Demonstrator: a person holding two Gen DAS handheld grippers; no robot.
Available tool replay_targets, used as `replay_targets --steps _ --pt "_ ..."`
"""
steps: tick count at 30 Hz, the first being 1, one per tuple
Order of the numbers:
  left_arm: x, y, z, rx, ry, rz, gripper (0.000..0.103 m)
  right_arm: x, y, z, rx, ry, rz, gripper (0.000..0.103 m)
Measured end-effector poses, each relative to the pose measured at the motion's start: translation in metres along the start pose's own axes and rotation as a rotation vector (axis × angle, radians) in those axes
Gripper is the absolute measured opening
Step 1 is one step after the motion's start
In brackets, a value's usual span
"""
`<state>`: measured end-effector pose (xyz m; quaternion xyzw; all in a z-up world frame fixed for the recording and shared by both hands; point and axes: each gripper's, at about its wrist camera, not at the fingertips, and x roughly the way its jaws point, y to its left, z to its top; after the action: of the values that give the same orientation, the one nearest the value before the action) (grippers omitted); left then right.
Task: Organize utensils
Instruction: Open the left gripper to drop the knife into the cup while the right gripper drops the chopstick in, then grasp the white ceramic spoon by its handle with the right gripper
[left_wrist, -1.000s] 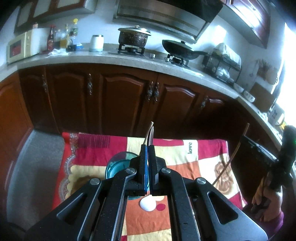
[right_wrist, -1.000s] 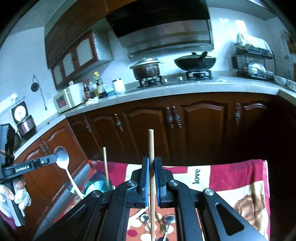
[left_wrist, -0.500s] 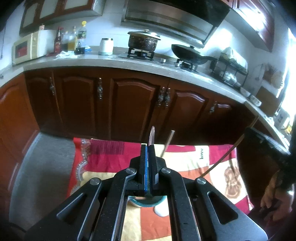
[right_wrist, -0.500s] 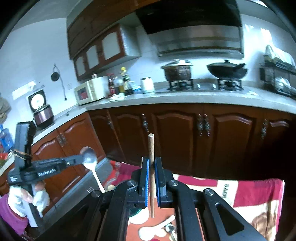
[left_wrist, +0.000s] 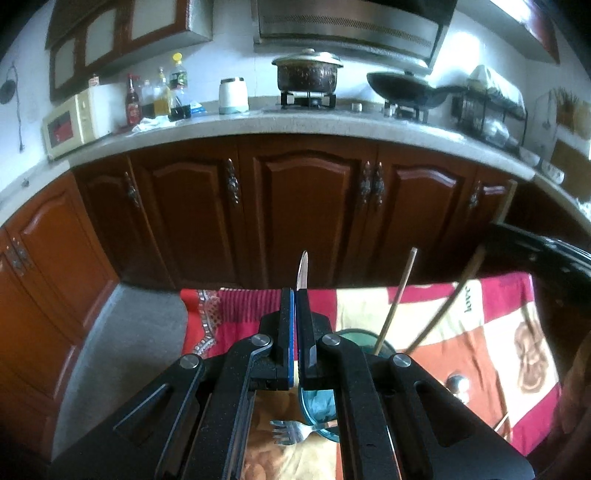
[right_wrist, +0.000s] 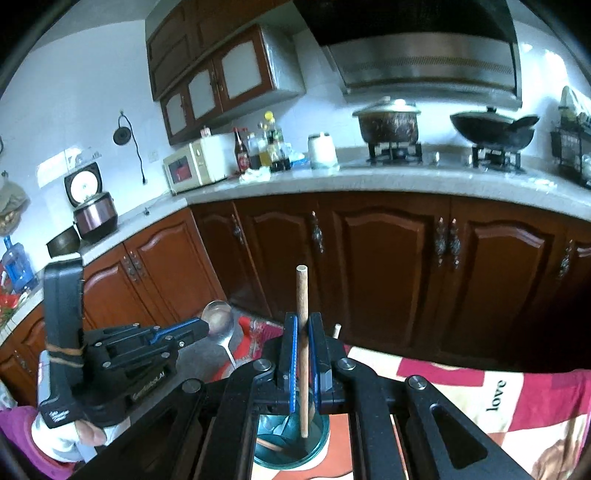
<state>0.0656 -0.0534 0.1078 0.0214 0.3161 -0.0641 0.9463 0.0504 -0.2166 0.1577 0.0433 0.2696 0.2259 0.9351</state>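
Observation:
My left gripper (left_wrist: 295, 295) is shut on a metal spoon (left_wrist: 303, 269), seen edge-on here. In the right wrist view the left gripper (right_wrist: 201, 328) sits at the left with the spoon (right_wrist: 218, 321) bowl-up. My right gripper (right_wrist: 303, 321) is shut on a wooden chopstick (right_wrist: 302, 295), whose lower end hangs inside the rim of a teal glass cup (right_wrist: 314, 448). The left wrist view shows that cup (left_wrist: 354, 336) just right of my fingers, one chopstick (left_wrist: 395, 295) standing in it. The held chopstick (left_wrist: 443, 306) slants down from the right gripper (left_wrist: 498, 230).
A red, yellow and orange patterned cloth (left_wrist: 480, 332) covers the table. On it lie a fork (left_wrist: 291, 434) by the cup and a metal spoon (left_wrist: 456, 382). Dark wooden cabinets (left_wrist: 306, 206) and a grey counter stand behind. A person's hand (right_wrist: 92, 430) holds the left gripper.
The right gripper has swung left with its chopstick until it hangs over the cup. The left gripper has sunk and shifted, so the cup now lies right of its fingers. Both stay shut.

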Motion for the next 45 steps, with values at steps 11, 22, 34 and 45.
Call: replay_targets --steps 11,22,34,45 --pt "0.038 0.003 -0.022 -0.02 0.14 -0.016 0.0 0.072 -0.023 -0.042 0.061 0.17 0.016 0.005" --pt "0.025 0.002 -0.024 -0.066 0.141 -0.08 0.026 0.036 -0.053 -0.068 0.154 0.175 0.006 0.039" --pt "-0.036 -0.03 -0.043 -0.012 0.097 -0.236 0.036 0.047 -0.084 -0.174 0.317 0.371 -0.019 0.039" --pt "-0.035 -0.026 -0.089 -0.024 0.192 -0.261 0.036 0.103 -0.103 -0.202 0.364 0.449 -0.125 0.037"
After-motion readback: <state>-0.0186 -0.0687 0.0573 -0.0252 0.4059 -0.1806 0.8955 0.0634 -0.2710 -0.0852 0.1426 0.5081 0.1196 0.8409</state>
